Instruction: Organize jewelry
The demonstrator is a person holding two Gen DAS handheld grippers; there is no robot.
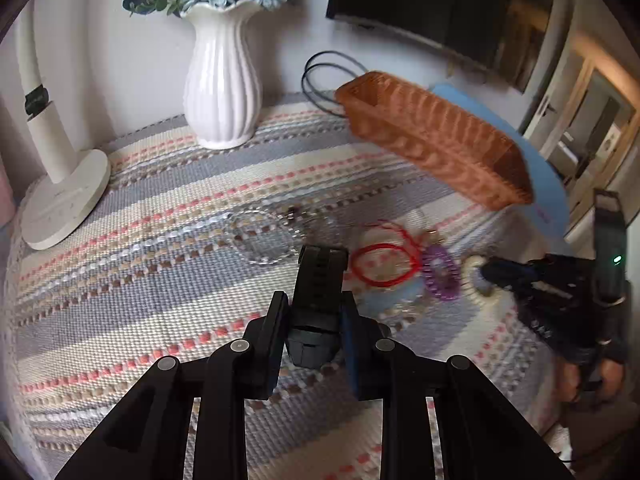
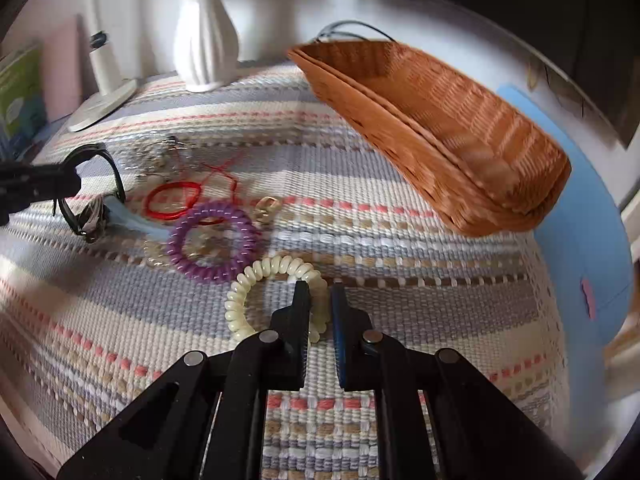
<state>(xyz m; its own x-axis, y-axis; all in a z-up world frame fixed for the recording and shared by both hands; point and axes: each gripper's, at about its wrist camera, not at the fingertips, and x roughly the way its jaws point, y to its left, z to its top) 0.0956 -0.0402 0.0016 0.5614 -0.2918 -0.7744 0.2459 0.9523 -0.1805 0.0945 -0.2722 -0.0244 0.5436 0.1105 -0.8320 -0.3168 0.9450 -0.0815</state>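
Observation:
My left gripper (image 1: 314, 312) is shut on a black watch (image 1: 318, 280), held above the striped cloth; it also shows in the right wrist view (image 2: 90, 192). My right gripper (image 2: 320, 300) is closed on the rim of a cream spiral bracelet (image 2: 272, 292) lying on the cloth. A purple spiral bracelet (image 2: 214, 240), a red string bracelet (image 2: 172, 200), a gold ring (image 2: 266, 208) and clear bead bracelets (image 1: 264, 240) lie between the grippers. A brown wicker basket (image 2: 440, 132) stands at the back right, empty.
A white ribbed vase (image 1: 222, 92) with blue flowers and a white lamp base (image 1: 64, 196) stand at the back left. A black cable (image 1: 320, 80) loops behind the basket. A blue pad (image 2: 580, 220) lies under the basket's right end.

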